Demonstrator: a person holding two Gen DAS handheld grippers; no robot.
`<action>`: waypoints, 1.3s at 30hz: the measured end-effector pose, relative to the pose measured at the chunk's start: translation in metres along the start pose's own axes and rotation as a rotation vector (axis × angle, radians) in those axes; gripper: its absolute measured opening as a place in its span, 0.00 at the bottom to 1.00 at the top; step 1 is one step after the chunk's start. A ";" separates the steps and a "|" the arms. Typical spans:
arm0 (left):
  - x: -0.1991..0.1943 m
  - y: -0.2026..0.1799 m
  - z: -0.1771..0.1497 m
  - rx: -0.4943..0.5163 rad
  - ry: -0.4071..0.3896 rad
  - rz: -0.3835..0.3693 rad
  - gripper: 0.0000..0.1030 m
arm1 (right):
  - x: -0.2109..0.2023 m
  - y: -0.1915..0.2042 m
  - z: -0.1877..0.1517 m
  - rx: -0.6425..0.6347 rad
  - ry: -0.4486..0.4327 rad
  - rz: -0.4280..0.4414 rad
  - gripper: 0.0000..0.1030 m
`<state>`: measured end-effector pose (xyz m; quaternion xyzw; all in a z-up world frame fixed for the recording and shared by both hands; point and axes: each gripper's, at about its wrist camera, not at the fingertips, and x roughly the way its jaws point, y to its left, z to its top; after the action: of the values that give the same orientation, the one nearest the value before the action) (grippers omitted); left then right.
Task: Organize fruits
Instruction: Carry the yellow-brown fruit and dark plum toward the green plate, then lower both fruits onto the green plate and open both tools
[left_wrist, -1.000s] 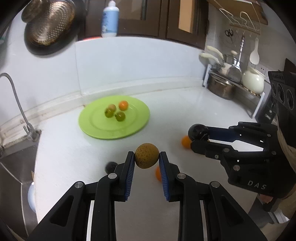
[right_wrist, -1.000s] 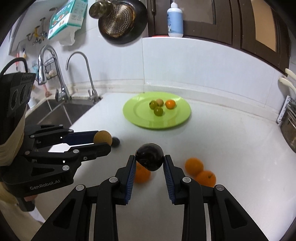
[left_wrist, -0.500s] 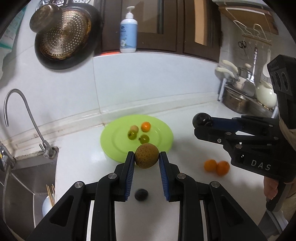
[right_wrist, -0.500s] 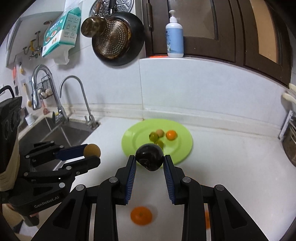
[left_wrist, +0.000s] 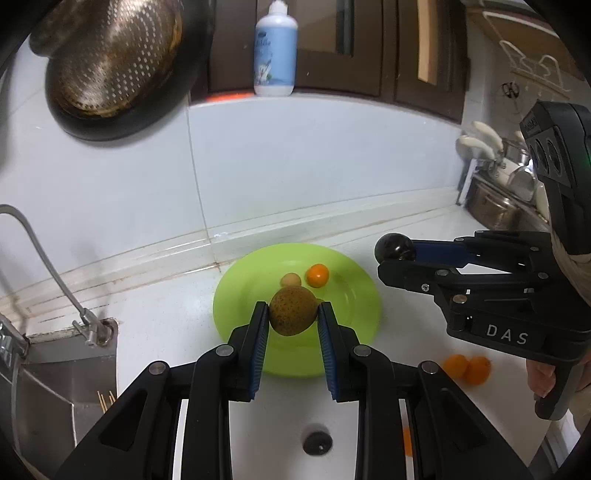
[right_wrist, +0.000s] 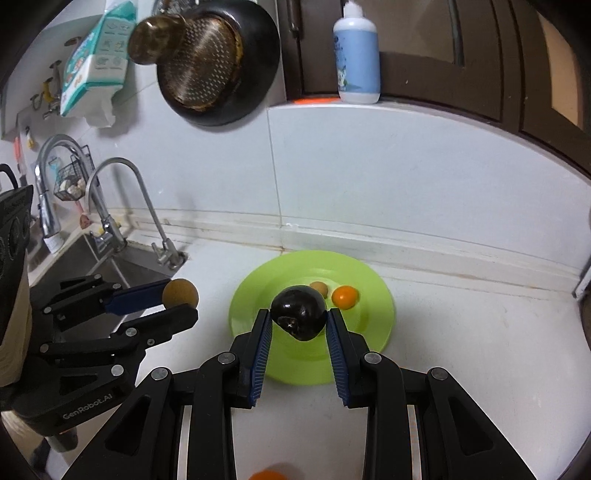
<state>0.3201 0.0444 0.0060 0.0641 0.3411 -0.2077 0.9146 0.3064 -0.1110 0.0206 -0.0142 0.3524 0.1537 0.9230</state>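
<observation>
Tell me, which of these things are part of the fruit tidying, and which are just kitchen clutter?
Part of the job:
- brown fruit in the left gripper
- dark fruit in the right gripper
- green plate
- oranges on the counter

Just lying about:
- soap bottle
- hanging strainer
- tap

L gripper (left_wrist: 292, 314) clamps brown fruit (left_wrist: 293, 311) above green plate (left_wrist: 354, 295)
</observation>
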 end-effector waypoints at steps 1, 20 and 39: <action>0.006 0.002 0.002 -0.005 0.010 -0.005 0.26 | 0.004 -0.002 0.002 0.001 0.011 -0.001 0.30; 0.115 0.024 -0.007 -0.077 0.243 -0.017 0.26 | 0.116 -0.049 -0.003 0.095 0.279 -0.021 0.30; 0.080 0.014 0.001 -0.046 0.193 0.069 0.58 | 0.089 -0.045 -0.007 0.076 0.231 -0.032 0.38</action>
<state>0.3810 0.0295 -0.0455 0.0746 0.4299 -0.1611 0.8853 0.3772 -0.1303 -0.0468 -0.0026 0.4617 0.1227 0.8785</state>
